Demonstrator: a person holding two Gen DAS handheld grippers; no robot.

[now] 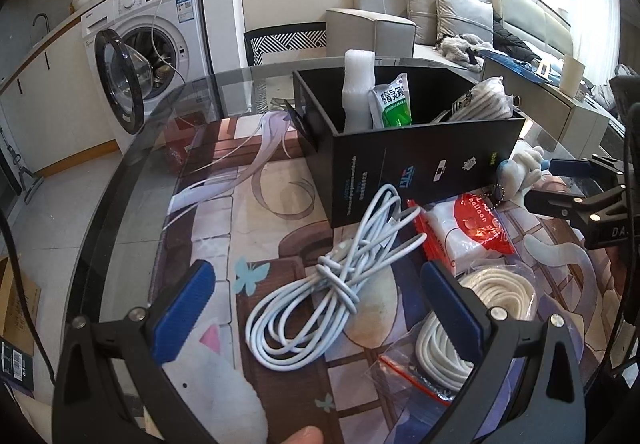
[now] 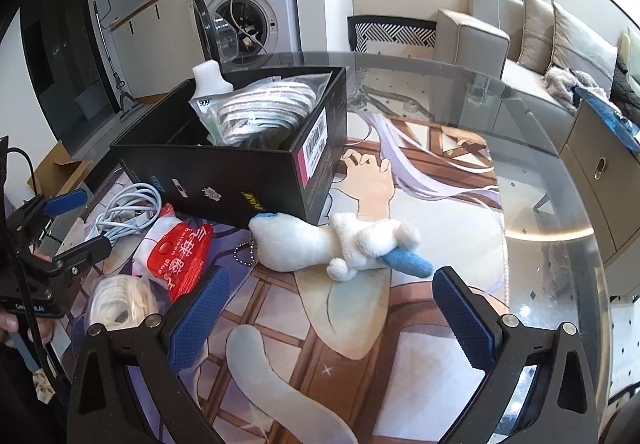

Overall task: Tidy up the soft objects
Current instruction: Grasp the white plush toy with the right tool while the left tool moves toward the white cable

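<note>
left gripper (image 1: 316,308) has its jaws spread wide, holding nothing, hovering right over the white cable bundle (image 1: 320,292) lying on the bench (image 1: 132,180). just right of it sit the bagged rope coil (image 1: 472,324) and the red packet (image 1: 476,224). the black box (image 2: 224,172) behind already has a few soft things in it. right gripper (image 2: 326,308) is also wide apart and empty, lined up on the plush toy (image 2: 336,240) beside the box. looks like the pick-up step; next probably means dropping down and closing on the cable or plush.
</note>
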